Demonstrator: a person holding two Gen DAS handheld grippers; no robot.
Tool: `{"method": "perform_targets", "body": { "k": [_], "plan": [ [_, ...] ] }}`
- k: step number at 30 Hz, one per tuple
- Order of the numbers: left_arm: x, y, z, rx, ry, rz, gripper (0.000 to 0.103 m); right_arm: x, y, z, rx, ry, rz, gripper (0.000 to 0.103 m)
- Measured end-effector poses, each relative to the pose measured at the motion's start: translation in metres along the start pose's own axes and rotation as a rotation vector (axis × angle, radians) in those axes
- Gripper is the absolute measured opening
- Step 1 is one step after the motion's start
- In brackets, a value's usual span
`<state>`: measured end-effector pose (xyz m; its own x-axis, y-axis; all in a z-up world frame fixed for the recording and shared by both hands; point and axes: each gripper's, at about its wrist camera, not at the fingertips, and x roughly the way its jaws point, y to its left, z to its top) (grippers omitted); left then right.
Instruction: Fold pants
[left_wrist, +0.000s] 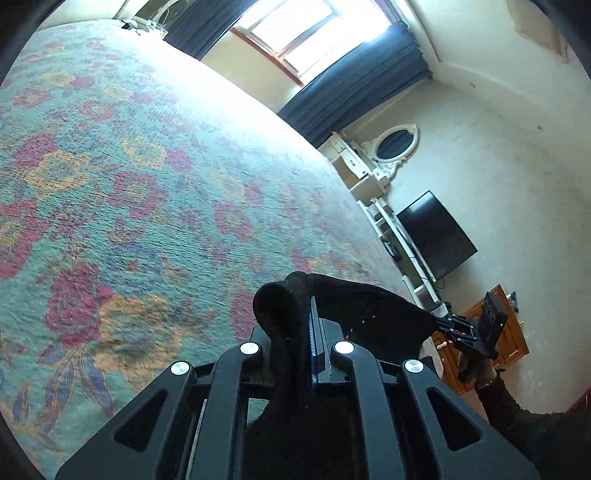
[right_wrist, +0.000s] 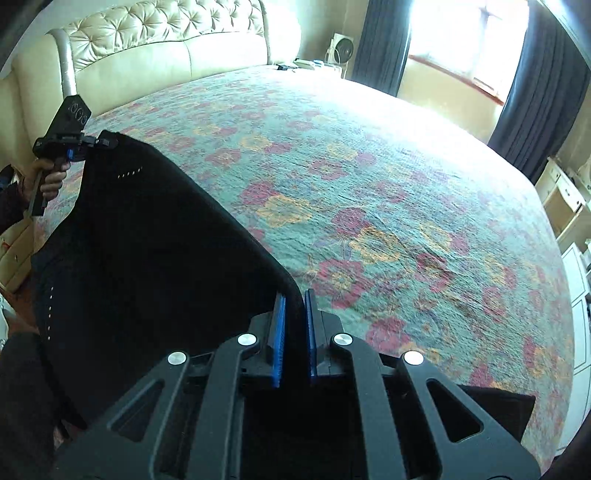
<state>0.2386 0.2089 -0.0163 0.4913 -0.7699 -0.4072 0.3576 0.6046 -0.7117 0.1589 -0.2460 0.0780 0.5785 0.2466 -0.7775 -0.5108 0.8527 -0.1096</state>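
Pants (right_wrist: 147, 251), black and limp, hang in the air above the near edge of the bed (right_wrist: 406, 166), stretched between the two hand-held tools. The left gripper (left_wrist: 308, 332) is pinching a bunched corner of the cloth, which humps up over its fingers. The right gripper (right_wrist: 293, 332) nips the other end of the same top edge between its blue pads (right_wrist: 280, 332), which stand a little apart with the fabric between them. From there the cloth drops out of sight below both cameras, so I cannot tell whether it is already doubled over. Nothing lies on the floral bedspread (left_wrist: 110, 184) yet. By my reckoning the folding has barely begun: the garment is only lifted and spread, with laying down and creasing all left.
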Motion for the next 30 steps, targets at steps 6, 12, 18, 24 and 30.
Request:
{"method": "perform_targets", "body": {
  "k": [6, 12, 18, 24, 30],
  "plan": [
    [-0.042, -0.030, -0.060, -0.020, -0.042, -0.029, 0.010, -0.036, 0.054, -0.072, -0.012, -0.025, 0.010, 0.010],
    [-0.064, -0.014, -0.119, -0.184, -0.036, -0.040, 0.028, -0.029, 0.091, -0.128, -0.033, 0.040, 0.041, 0.011],
    [-0.076, 0.009, -0.177, -0.421, -0.041, 0.060, 0.050, -0.013, 0.117, -0.162, -0.045, 0.100, 0.084, 0.011],
    [-0.102, 0.013, -0.219, -0.640, -0.188, 0.046, 0.052, -0.008, 0.125, -0.164, -0.075, 0.113, 0.058, 0.012],
    [-0.093, -0.024, -0.217, -0.627, -0.218, 0.056, 0.052, -0.004, 0.128, -0.163, -0.072, 0.118, 0.045, 0.013]
  ]
}}
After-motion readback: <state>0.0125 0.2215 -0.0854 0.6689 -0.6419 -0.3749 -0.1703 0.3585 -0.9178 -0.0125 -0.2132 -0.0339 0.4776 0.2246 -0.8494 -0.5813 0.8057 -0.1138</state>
